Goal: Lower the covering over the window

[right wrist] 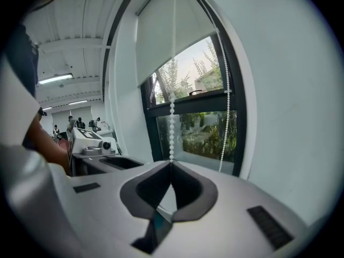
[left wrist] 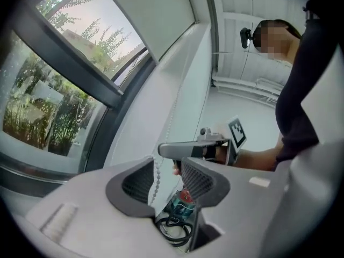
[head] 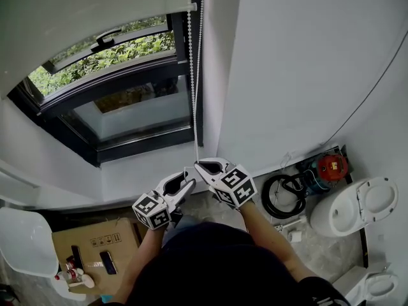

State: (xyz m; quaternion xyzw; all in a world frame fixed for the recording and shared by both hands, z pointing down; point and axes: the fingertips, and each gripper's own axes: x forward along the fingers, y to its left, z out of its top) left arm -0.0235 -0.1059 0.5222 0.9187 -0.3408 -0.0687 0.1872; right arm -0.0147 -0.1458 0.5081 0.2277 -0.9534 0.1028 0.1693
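Note:
A white roller blind (head: 95, 11) covers the top of the dark-framed window (head: 127, 88), with glass showing below it. Its white bead chain (head: 191, 75) hangs down the window's right side. My right gripper (head: 197, 165) is shut on the chain's near strand, and in the right gripper view the beads (right wrist: 172, 128) run straight up from its closed jaws (right wrist: 171, 164). The far strand (right wrist: 228, 122) hangs free by the frame. Just below and left, my left gripper (head: 189, 178) is open. The chain (left wrist: 157, 179) hangs loose between its jaws (left wrist: 165, 168), near the left pad, ungripped.
A white wall (head: 299, 62) rises right of the window. On the floor below it sit a red-topped machine (head: 331, 166) with a coiled black hose (head: 284, 196) and a white toilet (head: 357, 206). A cardboard box (head: 95, 247) lies at lower left.

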